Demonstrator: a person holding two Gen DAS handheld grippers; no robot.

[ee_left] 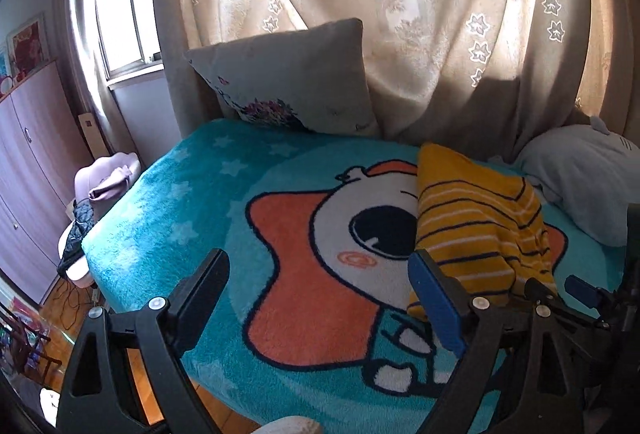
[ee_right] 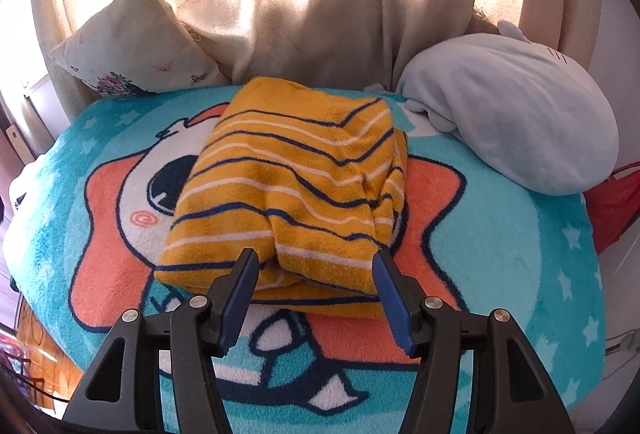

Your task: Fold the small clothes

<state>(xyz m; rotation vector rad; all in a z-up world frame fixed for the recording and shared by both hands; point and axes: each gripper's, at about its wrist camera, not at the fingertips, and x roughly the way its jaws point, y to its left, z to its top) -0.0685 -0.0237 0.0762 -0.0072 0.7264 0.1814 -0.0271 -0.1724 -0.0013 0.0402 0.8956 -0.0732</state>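
A yellow garment with navy and white stripes (ee_right: pixel 296 185) lies folded in a thick bundle on the teal cartoon blanket (ee_right: pixel 500 242). It also shows at the right of the left wrist view (ee_left: pixel 476 226). My right gripper (ee_right: pixel 316 274) is open and empty, its blue-padded fingers (ee_right: pixel 390 298) just in front of the garment's near edge. My left gripper (ee_left: pixel 320 282) is open and empty, to the left of the garment above the blanket (ee_left: pixel 168 218). The right gripper's fingers (ee_left: pixel 584 290) show at the right edge of the left wrist view.
A cream cushion (ee_left: pixel 288 81) (ee_right: pixel 132 45) leans against the beige curtain (ee_left: pixel 400 13) at the back. A pale blue plush (ee_right: pixel 516 109) (ee_left: pixel 580 177) lies at the back right. A red item (ee_right: pixel 616 201) is at the right edge. A wardrobe (ee_left: pixel 28 169) and a chair with clothes (ee_left: pixel 96 193) stand left of the bed.
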